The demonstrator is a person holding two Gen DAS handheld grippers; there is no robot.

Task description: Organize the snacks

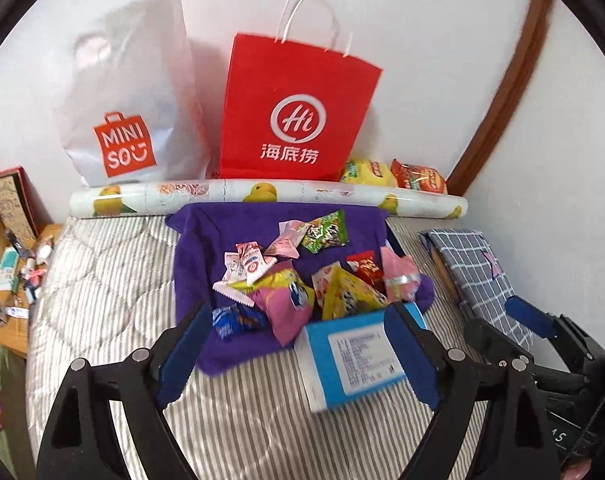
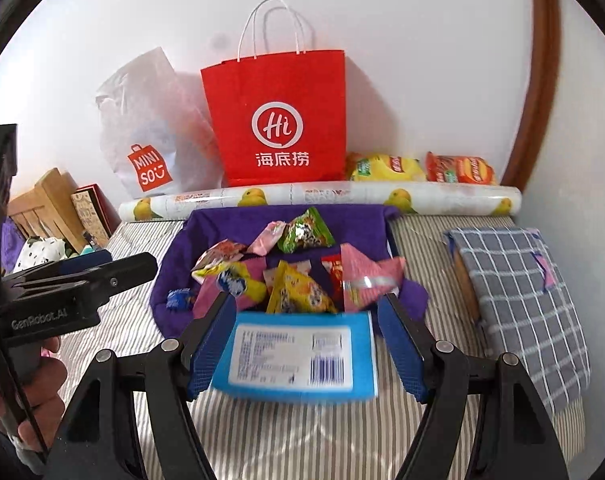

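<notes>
Behind snack packets (image 2: 286,276), blue box (image 2: 298,354) half hidden; label blurred.

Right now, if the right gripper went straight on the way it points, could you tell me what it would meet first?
Most likely the blue box, which lies on the striped bedding between the open right gripper fingers, just before the snack pile. Depth is uncertain here.

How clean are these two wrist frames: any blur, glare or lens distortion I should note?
Left wrist view: strong fisheye bending with dark corners; the blue box is smeared and its label unreadable, while the red paper bag is sharp. Right wrist view: same curvature, the door frame bows; the box label is soft, and there is glare on the pink wrapper. Lighting is even, shadows soft.
</notes>
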